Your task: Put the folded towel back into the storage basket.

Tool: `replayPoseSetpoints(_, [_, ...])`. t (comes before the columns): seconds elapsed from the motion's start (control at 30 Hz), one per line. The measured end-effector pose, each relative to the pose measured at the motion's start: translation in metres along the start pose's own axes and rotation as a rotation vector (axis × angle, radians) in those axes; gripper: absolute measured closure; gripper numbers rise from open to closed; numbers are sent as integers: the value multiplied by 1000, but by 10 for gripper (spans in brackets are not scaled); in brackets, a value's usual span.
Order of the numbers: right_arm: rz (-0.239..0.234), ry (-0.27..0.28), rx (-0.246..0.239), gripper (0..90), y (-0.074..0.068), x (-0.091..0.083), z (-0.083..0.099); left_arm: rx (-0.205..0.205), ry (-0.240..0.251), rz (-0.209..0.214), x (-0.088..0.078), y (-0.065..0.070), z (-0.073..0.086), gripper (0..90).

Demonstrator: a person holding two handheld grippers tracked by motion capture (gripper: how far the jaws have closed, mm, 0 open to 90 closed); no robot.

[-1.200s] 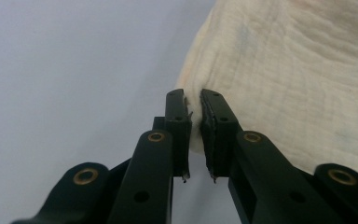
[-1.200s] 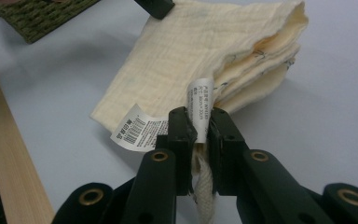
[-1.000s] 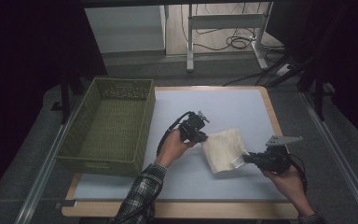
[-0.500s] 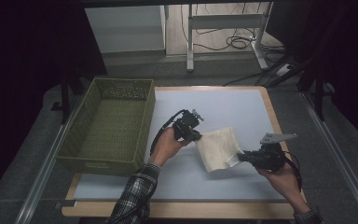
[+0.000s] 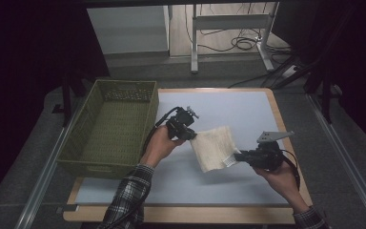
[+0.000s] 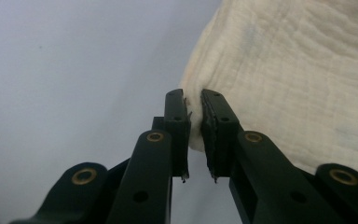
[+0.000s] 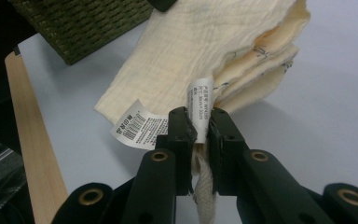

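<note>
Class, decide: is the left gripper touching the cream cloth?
Touching. In the left gripper view, the left gripper has its fingers pinched shut on the edge of the cream cloth.

A: Dim room, darkness framing the pale table (image 5: 248,107); daylight falls on the floor beyond its far edge.

B: A soft shadow lies on the table under the folded cloth (image 5: 214,147). Close up, the cloth's weave reads sharp, while the black jaws nearest the lens go soft.

A table (image 5: 248,107) with a pale blue-grey top and a light wooden rim carries a green woven basket (image 5: 109,129) at its left edge
</note>
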State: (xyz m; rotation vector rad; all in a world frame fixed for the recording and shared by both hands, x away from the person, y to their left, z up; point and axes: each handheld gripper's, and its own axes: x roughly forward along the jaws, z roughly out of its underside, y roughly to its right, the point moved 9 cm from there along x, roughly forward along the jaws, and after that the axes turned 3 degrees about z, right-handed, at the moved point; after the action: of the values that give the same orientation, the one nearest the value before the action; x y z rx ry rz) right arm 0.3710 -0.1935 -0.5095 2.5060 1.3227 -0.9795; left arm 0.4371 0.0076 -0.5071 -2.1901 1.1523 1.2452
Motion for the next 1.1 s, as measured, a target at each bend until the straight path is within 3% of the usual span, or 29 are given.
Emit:
replayPoseSetpoints(0.6, [-63, -2, -47, 803, -29, 34, -41, -42, -5, -74, -51, -29, 29, 812])
replayPoseSetpoints(1.1, [-115, 21, -65, 802, -51, 52, -76, -73, 1, -129, -97, -48, 47, 811])
